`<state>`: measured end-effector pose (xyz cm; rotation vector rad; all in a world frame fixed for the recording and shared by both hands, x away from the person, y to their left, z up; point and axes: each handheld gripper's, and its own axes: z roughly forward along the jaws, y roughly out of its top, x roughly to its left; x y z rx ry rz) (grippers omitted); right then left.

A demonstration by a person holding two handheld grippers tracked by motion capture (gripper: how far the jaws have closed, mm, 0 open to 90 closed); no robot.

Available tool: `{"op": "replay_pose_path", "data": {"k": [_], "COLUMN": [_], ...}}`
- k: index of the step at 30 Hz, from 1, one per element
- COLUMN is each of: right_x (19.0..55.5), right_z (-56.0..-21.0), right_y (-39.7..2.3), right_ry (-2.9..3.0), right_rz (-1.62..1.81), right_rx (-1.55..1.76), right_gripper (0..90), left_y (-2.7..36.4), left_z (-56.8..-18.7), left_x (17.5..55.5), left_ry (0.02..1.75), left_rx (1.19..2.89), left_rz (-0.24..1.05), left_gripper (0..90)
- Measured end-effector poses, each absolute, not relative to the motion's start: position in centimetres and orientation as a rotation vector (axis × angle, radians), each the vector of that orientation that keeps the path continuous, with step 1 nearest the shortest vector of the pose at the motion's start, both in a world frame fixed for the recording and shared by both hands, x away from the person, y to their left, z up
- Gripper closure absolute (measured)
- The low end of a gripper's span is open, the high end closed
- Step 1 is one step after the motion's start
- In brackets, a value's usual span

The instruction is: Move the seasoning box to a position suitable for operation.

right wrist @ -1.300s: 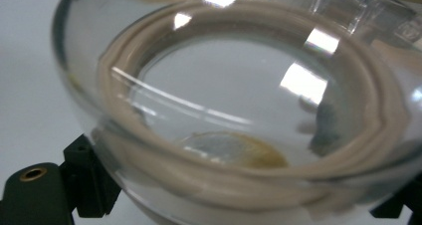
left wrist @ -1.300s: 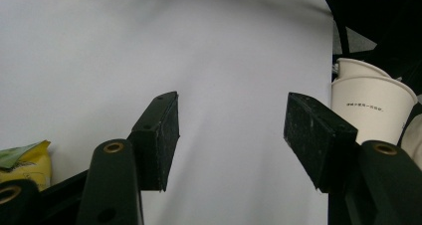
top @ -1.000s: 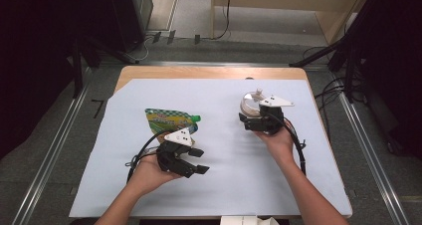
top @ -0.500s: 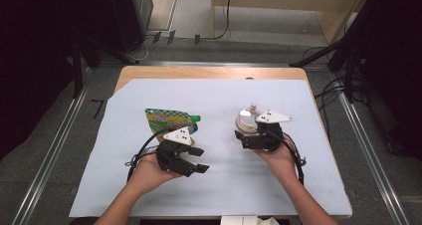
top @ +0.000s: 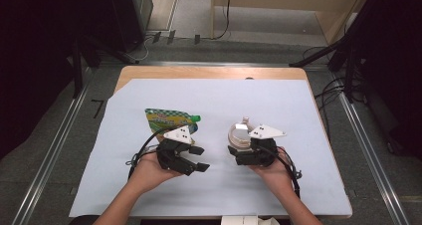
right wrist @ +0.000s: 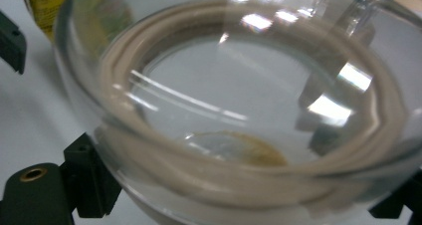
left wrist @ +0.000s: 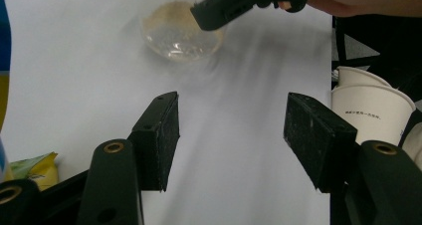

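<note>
A clear glass bowl (top: 240, 133) with a beige rim sits in my right gripper (top: 237, 154), which is shut on it right of the table's middle. In the right gripper view the bowl (right wrist: 239, 110) looms large and blurred between the black jaws, and it looks empty. My left gripper (top: 199, 159) rests low over the white sheet with its jaws open and nothing between them. From the left gripper view the bowl (left wrist: 181, 31) lies ahead beyond the open jaws. A green and yellow pouch (top: 169, 119) with a green cap lies flat just behind the left gripper.
The white sheet (top: 298, 115) covers most of the wooden table (top: 209, 72). Stacked white paper cups (left wrist: 370, 105) stand off the sheet's near edge, to the right in the left gripper view. Cables and dark stands lie on the floor behind the table.
The right gripper has carried the bowl from the back right toward the near middle of the sheet, closer to the left gripper. The left gripper and the pouch have stayed put.
</note>
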<state>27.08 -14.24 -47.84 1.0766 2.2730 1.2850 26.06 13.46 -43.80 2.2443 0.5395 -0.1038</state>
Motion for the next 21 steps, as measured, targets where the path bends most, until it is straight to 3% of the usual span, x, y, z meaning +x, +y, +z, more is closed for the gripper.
{"op": "replay_pose_path", "data": {"k": [21], "right_x": [25.1], "right_z": [-49.9], "right_y": [-12.1], "right_ry": [2.364], "right_rz": [1.290], "right_rx": [0.982], "right_gripper": [10.9], "left_y": [13.3], "left_z": [-44.0], "left_x": [26.1], "left_ry": [0.536], "left_rx": [2.250], "left_rz": [-0.101], "left_gripper": [39.4]}}
